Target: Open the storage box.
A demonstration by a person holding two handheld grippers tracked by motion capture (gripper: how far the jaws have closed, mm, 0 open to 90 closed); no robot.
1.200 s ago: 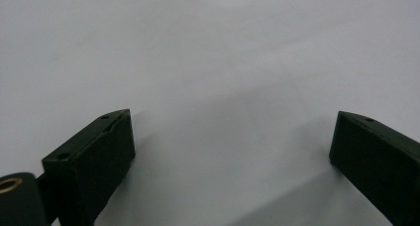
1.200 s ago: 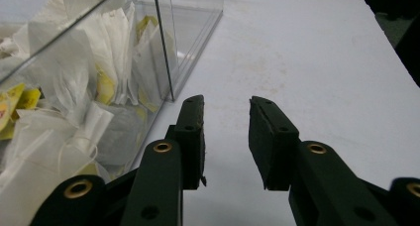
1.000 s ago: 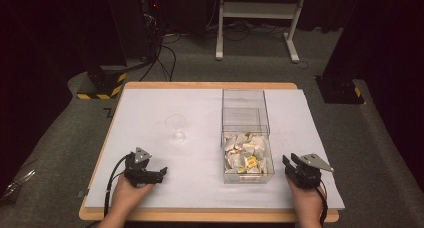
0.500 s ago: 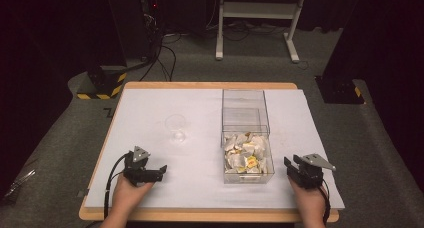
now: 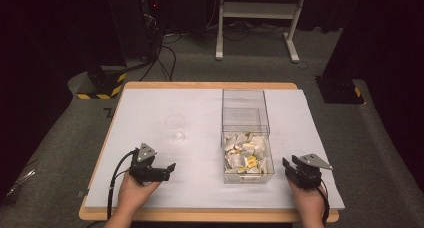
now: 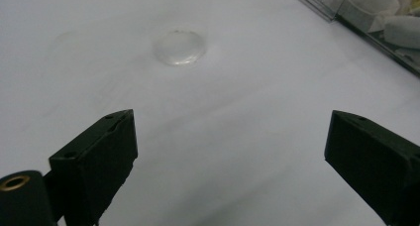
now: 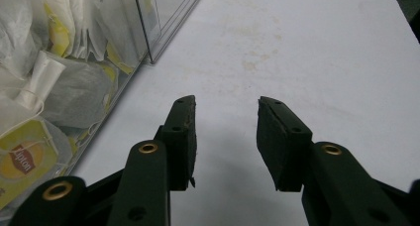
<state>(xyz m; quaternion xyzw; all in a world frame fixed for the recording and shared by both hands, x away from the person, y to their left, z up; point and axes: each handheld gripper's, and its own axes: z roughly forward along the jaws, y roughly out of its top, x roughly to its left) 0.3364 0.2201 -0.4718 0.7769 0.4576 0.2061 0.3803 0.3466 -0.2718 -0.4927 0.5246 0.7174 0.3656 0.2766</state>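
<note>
Two hand-held grippers over a white table [image 5: 200,108]. The left gripper [image 5: 170,168] hangs with jaws spread wide and empty, aimed at a clear glass [image 5: 176,128] that stands near the table's middle. The right gripper [image 5: 287,164], whose jaws have just been opening to a narrow empty gap, sits just beside a clear box [image 5: 247,153] of tea bags [image 5: 245,155].

Table top [image 5: 150,113]: matt white sheet with a wooden edge. Box [image 5: 243,105]: clear glossy plastic, containing paper tea bags [image 5: 245,155]. Glass [image 5: 176,128]: transparent, smooth. Gripper pads [image 7: 282,137]: matt black, rough.
</note>
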